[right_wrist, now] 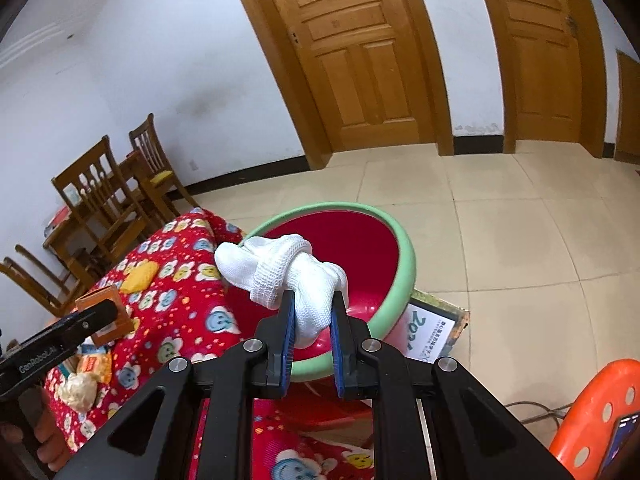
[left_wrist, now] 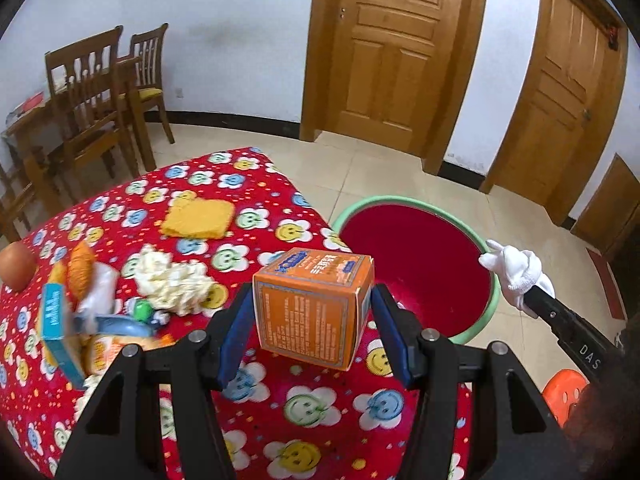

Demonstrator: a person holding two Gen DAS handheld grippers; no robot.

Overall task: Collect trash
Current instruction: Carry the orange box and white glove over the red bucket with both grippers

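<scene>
2 hand-held grippers | left (left_wrist: pixel 312 312) clamps orange box (left_wrist: pixel 312 304) | right (right_wrist: pixel 314 312) pinches white cloth (right_wrist: pixel 288 276)

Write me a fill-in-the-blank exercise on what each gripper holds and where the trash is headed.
1. The left gripper holds an orange ____.
2. The right gripper is shut on a knotted ____ cloth.
3. The basin beside the table has a green rim and a ____ inside.
4. The crumpled paper lies on the ____.

Missing words: box; white; red; table
</scene>
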